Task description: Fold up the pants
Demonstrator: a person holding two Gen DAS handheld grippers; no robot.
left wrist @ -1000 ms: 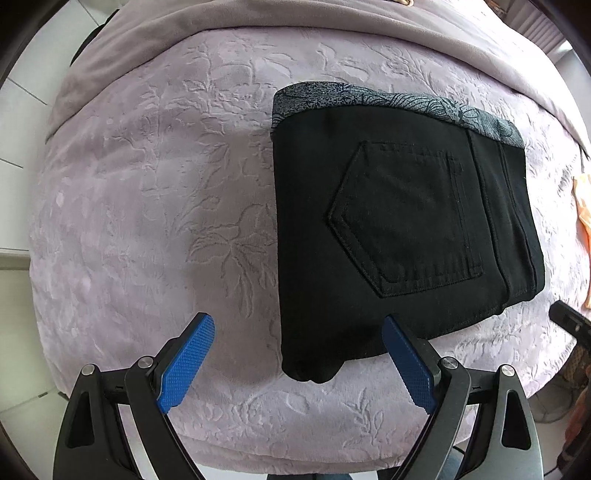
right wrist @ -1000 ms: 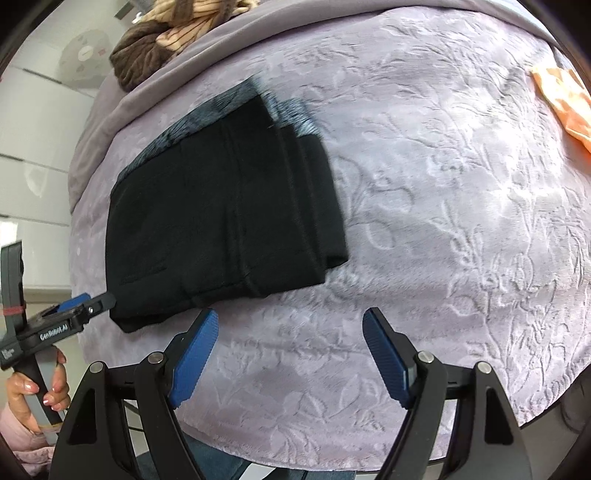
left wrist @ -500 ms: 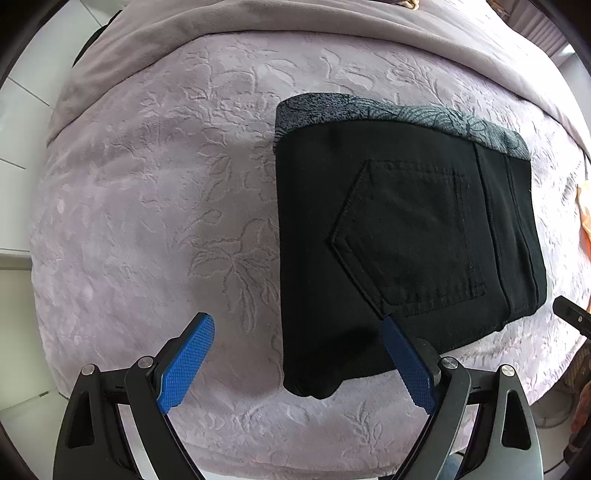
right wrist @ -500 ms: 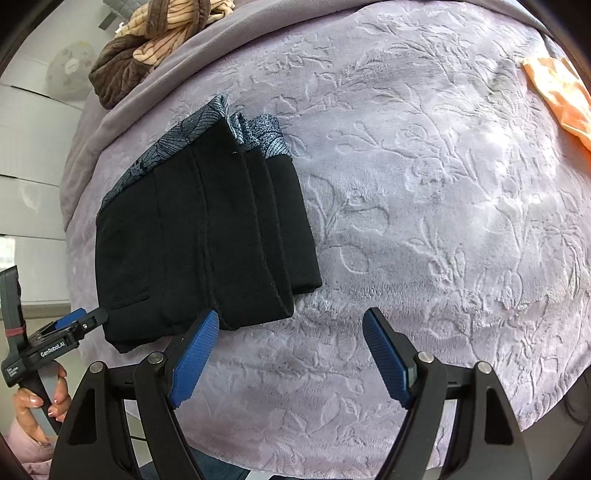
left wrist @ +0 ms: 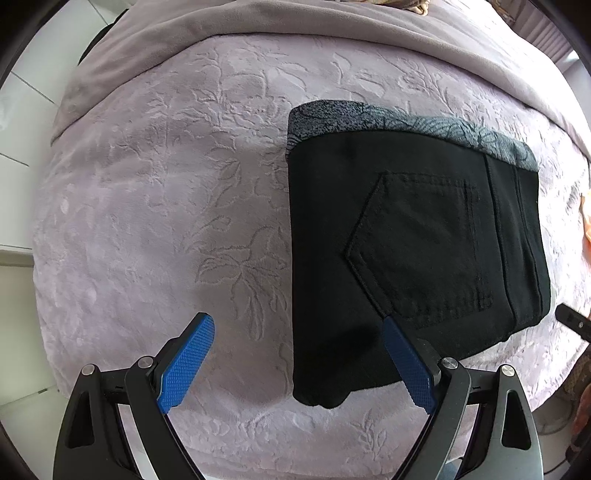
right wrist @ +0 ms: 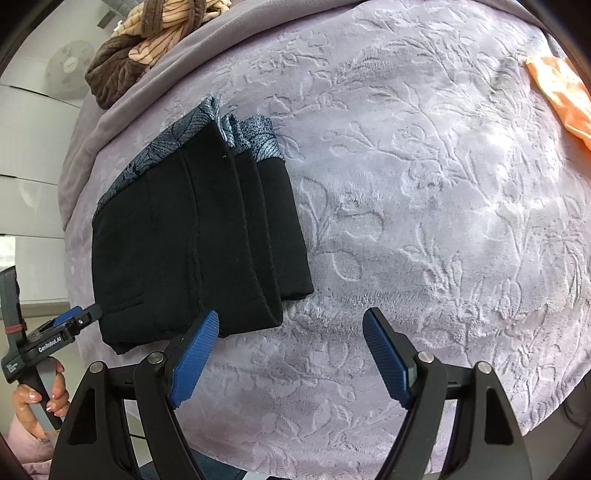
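Observation:
The black pants [left wrist: 413, 251] lie folded into a compact stack on the lilac embossed bedspread [left wrist: 155, 206], back pocket up, with grey patterned lining showing along the far edge. They also show in the right wrist view [right wrist: 192, 251]. My left gripper [left wrist: 295, 350] is open and empty, hovering over the stack's near left corner. My right gripper [right wrist: 290, 339] is open and empty, just off the stack's near right corner. The left gripper also shows at the left edge of the right wrist view [right wrist: 86, 314], and the right gripper's tip at the right edge of the left wrist view [left wrist: 570, 321].
A brown and tan striped garment [right wrist: 147, 40] lies at the far end of the bed. An orange cloth [right wrist: 561, 96] lies at the right. A plain grey blanket [left wrist: 332, 22] runs along the far side. The bed edge is close in front of both grippers.
Both grippers moved in closer to the folded pants. The pants stack now sits squarer and lower in both views. Both stay open.

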